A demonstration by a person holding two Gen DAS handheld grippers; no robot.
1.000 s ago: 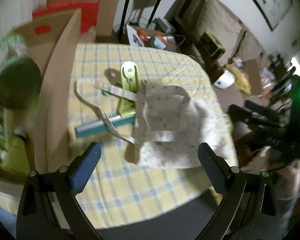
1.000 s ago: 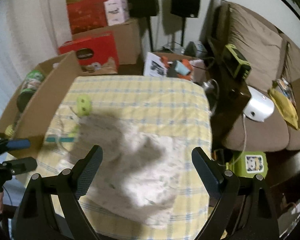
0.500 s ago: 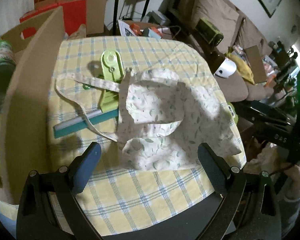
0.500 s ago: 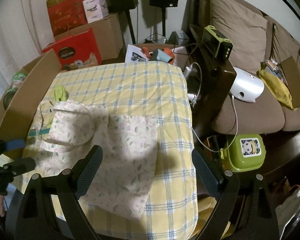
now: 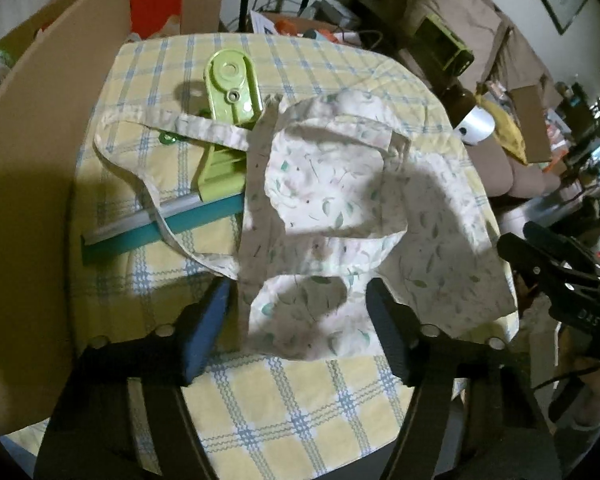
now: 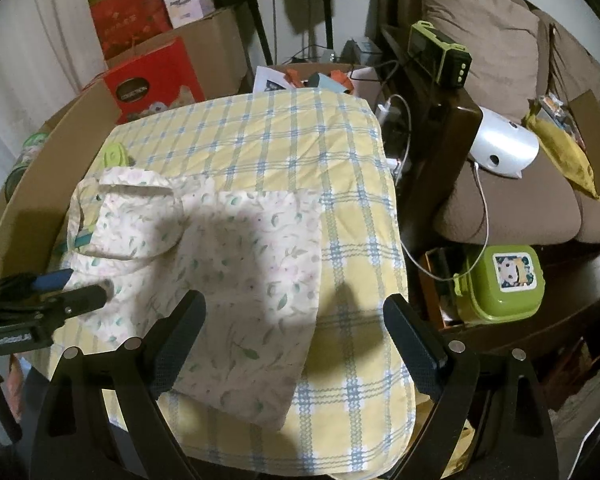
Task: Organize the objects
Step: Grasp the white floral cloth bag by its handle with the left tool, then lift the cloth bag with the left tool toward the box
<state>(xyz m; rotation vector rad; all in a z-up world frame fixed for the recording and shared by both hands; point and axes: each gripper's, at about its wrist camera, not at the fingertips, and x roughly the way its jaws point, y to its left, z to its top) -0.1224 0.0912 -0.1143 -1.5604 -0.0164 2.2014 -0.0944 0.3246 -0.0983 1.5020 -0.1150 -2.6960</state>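
A white floral cloth apron with long straps lies crumpled on the yellow checked tablecloth; it also shows in the right wrist view. Its straps drape over a green-handled squeegee with a teal blade, whose handle tip peeks out in the right wrist view. My left gripper is open, its fingertips either side of the apron's near edge. My right gripper is open above the apron's right part, holding nothing.
A tall cardboard box wall stands along the table's left edge. Red boxes and speaker stands sit behind. A dark wooden sofa arm, a sofa and a green lunch box lie to the right.
The left gripper has moved forward and lower, and its fingers have narrowed around the apron's near edge. The right gripper has shifted right and closer over the apron.
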